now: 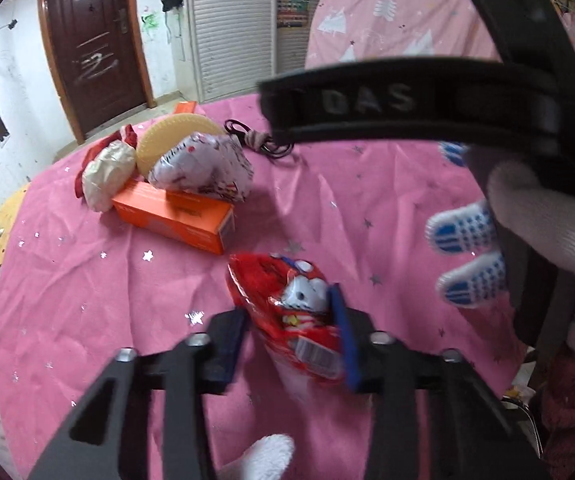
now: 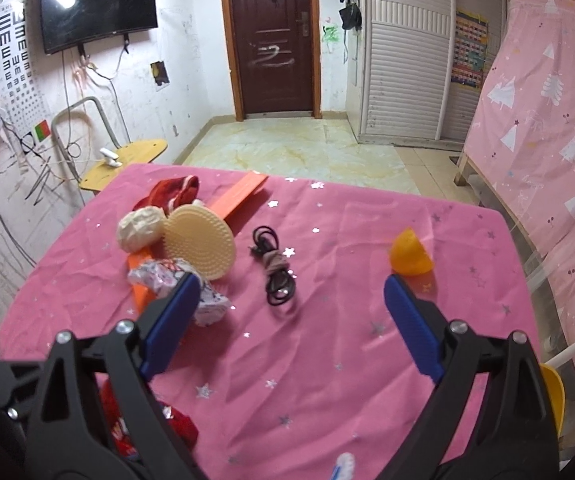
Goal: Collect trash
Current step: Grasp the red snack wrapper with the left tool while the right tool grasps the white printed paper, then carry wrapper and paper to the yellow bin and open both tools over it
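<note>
In the left wrist view my left gripper (image 1: 287,336) is shut on a red snack wrapper (image 1: 287,312) just above the pink tablecloth (image 1: 87,300). Behind it a crumpled white wrapper (image 1: 203,168) and a cream paper ball (image 1: 105,176) lie on an orange box (image 1: 175,220). In the right wrist view my right gripper (image 2: 287,316) is open and empty above the table. The white wrapper (image 2: 175,284) lies by its left finger (image 2: 169,320). The red wrapper (image 2: 147,428) shows under that finger.
A yellow ridged disc (image 2: 199,240), a coiled black cable (image 2: 275,268) and an orange half-shell (image 2: 409,256) lie on the cloth. A red cloth (image 2: 175,192) lies at the far edge. The gloved right hand (image 1: 527,220) and its gripper body fill the left view's right side.
</note>
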